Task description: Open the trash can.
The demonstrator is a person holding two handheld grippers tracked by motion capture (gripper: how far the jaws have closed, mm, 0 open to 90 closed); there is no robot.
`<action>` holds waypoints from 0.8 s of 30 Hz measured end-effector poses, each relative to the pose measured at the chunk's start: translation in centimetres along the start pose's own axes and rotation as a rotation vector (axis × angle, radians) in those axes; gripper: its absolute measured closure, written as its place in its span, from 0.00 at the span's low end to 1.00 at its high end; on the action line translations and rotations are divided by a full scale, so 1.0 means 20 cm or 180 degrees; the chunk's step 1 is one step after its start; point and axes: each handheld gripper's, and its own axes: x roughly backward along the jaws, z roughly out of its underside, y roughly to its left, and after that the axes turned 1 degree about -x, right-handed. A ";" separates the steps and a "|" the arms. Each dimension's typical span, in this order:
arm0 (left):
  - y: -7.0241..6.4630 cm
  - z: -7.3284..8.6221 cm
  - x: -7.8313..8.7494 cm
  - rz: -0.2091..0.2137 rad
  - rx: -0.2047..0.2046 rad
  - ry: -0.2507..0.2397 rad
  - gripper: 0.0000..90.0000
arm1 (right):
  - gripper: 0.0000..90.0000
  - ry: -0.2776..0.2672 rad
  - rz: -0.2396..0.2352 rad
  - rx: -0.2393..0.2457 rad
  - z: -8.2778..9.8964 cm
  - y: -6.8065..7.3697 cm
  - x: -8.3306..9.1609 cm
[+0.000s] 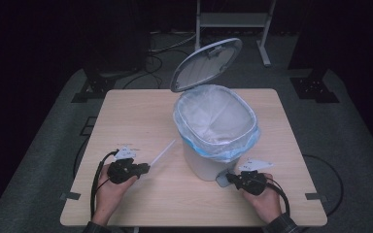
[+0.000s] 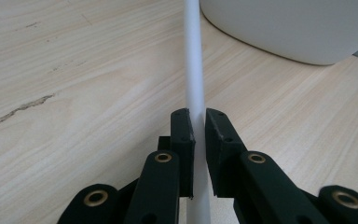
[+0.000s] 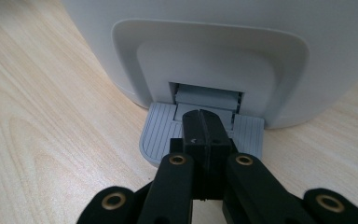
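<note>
Straw (image 2: 193, 70) was the thing in hand: a long white plastic one, pinched between the closed pads of the left gripper (image 1: 144, 168), near its rear end. In the left gripper view its long axis ran straight ahead of the jaws, away from the hand and out over the wooden table (image 1: 136, 111), with its far end passing just beside the white wall of the bin (image 2: 298, 28). From above, the straw (image 1: 161, 154) slanted up and to the right from that claw, pointing toward the bin (image 1: 201, 165) and its open mouth, which was lined with a clear bag (image 1: 218, 114).

The mouth lay ahead of the left claw, to its right and higher than the straw's tip. So the coming move appeared to turn on lifting and swinging that forward-pointing axis over the rim, rather than on any reach sideways.

The right gripper (image 3: 204, 133) had its jaws fully shut with nothing between them. Its tips were pressed down on the grey ribbed pedal (image 3: 158, 130) at the foot of the bin, directly ahead of and beneath that claw. The lid (image 1: 206, 63) stood tilted up behind the mouth, which fitted a pedal held down. The left hand (image 1: 110, 189) was plainly the nearer to the straw, and the right hand (image 1: 267, 199) the nearer to the pedal.
</note>
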 end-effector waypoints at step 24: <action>-0.01 -0.05 0.19 0.0134 -0.0019 -0.0352 0.91 | 1.00 -0.0001 0.0003 -0.0018 0.00 0.00 0.00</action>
